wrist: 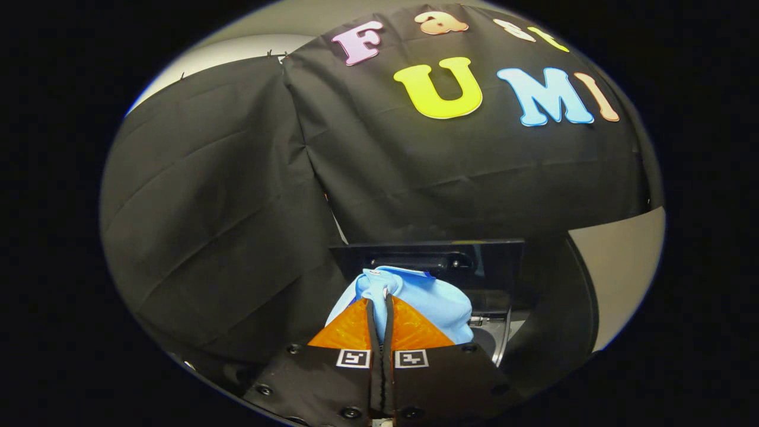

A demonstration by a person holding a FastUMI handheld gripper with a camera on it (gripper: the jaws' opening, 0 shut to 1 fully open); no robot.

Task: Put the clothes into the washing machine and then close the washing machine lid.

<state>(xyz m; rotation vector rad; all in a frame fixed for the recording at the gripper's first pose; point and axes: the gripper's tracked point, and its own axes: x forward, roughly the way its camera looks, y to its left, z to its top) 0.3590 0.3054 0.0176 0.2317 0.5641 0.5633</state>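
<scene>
The gripper point(379, 305) has its two fingers drawn together, with only a thin slit left between them, and both press on one light blue cloth point(415, 293). A fold of the cloth is pinched in that slit near the fingertips point(396, 317); the rest bunches up just ahead of the fingers and spills to either side of them, more to the right than to the left. A small darker blue edge shows at the top of the bunch. Only this one piece of clothing can be counted.

Just beyond the cloth stands one dark, glossy lid point(492, 261), raised upright, its flat face turned toward the fingers. A dark bar runs across that face right behind the top of the cloth. Below the lid, to the right of the fingers and lower than the cloth, one curved pale rim of the washer point(504, 341) shows, with a small metal fitting point(477, 321) beside it, close to the cloth's right edge. Whether the cloth touches the rim cannot be told.

Behind the lid hangs the black wall point(237, 196) of the booth, creased in long folds.
</scene>
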